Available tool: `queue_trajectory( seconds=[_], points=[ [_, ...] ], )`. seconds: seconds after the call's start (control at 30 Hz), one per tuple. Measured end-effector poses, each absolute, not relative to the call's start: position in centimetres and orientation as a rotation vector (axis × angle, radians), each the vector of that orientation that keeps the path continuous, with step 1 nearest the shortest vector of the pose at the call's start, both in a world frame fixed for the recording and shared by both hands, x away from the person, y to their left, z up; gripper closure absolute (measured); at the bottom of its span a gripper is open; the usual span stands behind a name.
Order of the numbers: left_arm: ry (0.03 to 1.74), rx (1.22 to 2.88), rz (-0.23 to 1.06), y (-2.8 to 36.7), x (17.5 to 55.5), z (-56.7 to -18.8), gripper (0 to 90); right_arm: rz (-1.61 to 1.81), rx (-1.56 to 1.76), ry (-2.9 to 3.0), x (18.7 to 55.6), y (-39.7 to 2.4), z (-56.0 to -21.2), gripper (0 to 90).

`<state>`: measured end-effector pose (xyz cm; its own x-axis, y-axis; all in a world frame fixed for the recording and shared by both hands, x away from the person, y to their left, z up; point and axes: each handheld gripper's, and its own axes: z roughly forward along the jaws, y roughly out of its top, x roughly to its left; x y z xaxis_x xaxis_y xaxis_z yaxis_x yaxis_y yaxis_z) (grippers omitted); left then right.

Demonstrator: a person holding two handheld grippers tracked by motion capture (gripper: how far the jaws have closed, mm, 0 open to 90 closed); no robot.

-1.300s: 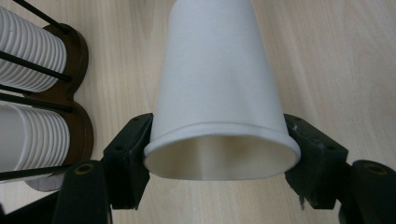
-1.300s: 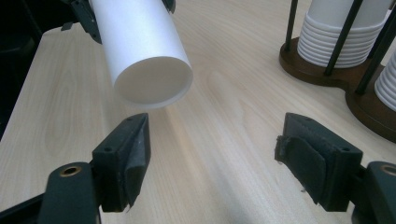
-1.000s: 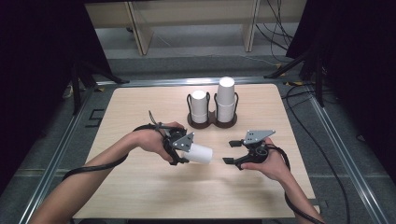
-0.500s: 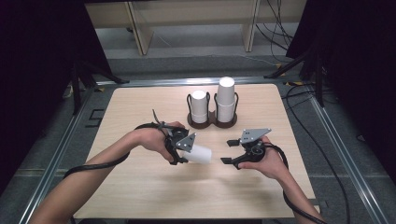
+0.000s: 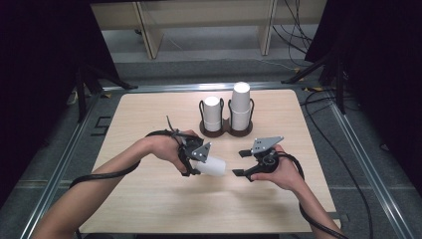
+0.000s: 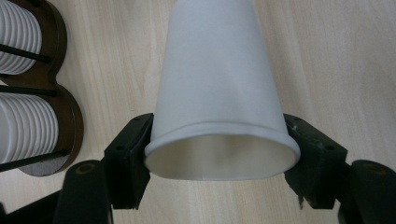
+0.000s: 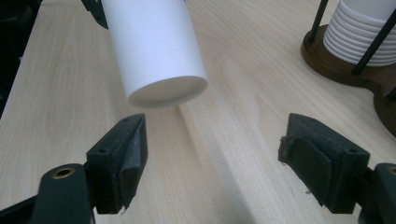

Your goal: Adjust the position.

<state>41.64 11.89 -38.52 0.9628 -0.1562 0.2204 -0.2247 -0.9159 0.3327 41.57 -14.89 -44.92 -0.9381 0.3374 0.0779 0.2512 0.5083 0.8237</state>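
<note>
My left gripper point(image 5: 198, 163) is shut on a white paper cup point(image 5: 213, 166), held sideways above the table with its base pointing right. In the left gripper view the jaws pinch the cup point(image 6: 219, 93) at its rim, one on each side, and the mouth faces the camera. My right gripper point(image 5: 239, 163) stands open just right of the cup's base, its jaws wide apart with nothing between them. The right gripper view shows the cup's base point(image 7: 154, 51) a little ahead of the open gripper point(image 7: 212, 158), up and to the left.
A dark wooden cup holder point(image 5: 226, 130) with thin black rods stands at the table's back middle. It carries a shorter stack of white cups point(image 5: 213, 113) and a taller stack point(image 5: 241, 104). Both hands hover over the light wooden table point(image 5: 149, 199). Cables trail off both grippers.
My right gripper has moved left, closing on the cup's base, and stays open. The left gripper and its cup have hardly moved.
</note>
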Motion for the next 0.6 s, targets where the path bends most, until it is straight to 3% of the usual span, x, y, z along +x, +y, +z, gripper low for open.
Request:
queue_trajectory(
  seconds=[0.6],
  points=[
    [-0.336,2.823,0.303,10.9,41.8,-38.1,30.8,1.394,0.466,2.662,41.5,-13.8,-44.5,22.4]
  ],
)
